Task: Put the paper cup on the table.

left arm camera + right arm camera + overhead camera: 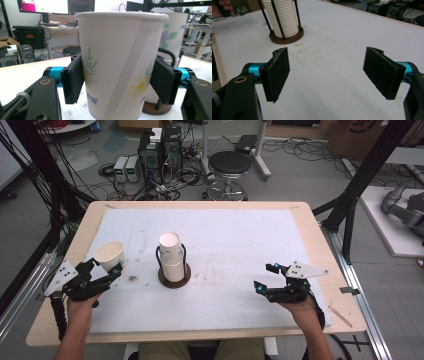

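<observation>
Between the left gripper's [117, 82] clamped jaws sits a flowered white paper cup [120, 62]; next, probably setting it down clear of the stack.

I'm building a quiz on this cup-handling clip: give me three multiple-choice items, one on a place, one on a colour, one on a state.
1. Where does the stack of cups stand?
A. In a wire holder on a round base, near the table's middle
B. On the stool
C. At the table's right edge

2. What colour is the holder's base?
A. Blue
B. Dark brown
C. Yellow

3. How does the right gripper stand?
A. Shut on a cup
B. Shut on nothing
C. Open, nothing between its jaws

Answers:
1. A: the high view shows the stack ringed by black wires on a round base on the white mat.
2. B: the right gripper view shows a dark brown disc.
3. C: its jaws stand wide apart over bare mat, while the left gripper grips the single paper cup.
</observation>
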`<state>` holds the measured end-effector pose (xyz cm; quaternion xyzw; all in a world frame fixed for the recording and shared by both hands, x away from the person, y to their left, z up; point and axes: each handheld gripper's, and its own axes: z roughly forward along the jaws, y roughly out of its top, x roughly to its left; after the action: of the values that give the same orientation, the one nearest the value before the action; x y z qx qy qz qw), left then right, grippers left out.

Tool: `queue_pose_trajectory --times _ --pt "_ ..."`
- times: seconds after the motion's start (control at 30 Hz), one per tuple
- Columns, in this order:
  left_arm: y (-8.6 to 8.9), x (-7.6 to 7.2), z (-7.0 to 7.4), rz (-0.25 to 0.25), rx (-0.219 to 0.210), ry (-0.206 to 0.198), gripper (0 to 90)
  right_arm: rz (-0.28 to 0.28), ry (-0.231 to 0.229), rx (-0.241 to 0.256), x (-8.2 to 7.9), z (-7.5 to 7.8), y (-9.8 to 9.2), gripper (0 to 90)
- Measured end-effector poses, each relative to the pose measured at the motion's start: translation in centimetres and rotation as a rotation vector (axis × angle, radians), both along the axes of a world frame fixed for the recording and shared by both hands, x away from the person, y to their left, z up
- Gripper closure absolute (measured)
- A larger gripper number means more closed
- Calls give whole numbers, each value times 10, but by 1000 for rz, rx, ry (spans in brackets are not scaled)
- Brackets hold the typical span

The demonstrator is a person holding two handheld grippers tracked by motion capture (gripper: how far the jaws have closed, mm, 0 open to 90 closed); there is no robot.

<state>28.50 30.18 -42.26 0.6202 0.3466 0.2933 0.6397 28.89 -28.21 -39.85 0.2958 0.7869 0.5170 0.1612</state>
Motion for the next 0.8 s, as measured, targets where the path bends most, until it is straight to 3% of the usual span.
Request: queue_pose_trajectory --times 0.23,0.47,0.67,0.8 --pt "-5 25 0 36 13 16 329 1 -10 7 -1 1 -1 219" --pt "-7 40 -7 73 13 64 331 8 -7 3 0 0 1 219" --pt "-16 56 -16 95 71 151 331 16 9 3 1 -1 4 219" --pt "-21 61 -20 93 89 185 333 24 3 -2 2 -2 5 219"
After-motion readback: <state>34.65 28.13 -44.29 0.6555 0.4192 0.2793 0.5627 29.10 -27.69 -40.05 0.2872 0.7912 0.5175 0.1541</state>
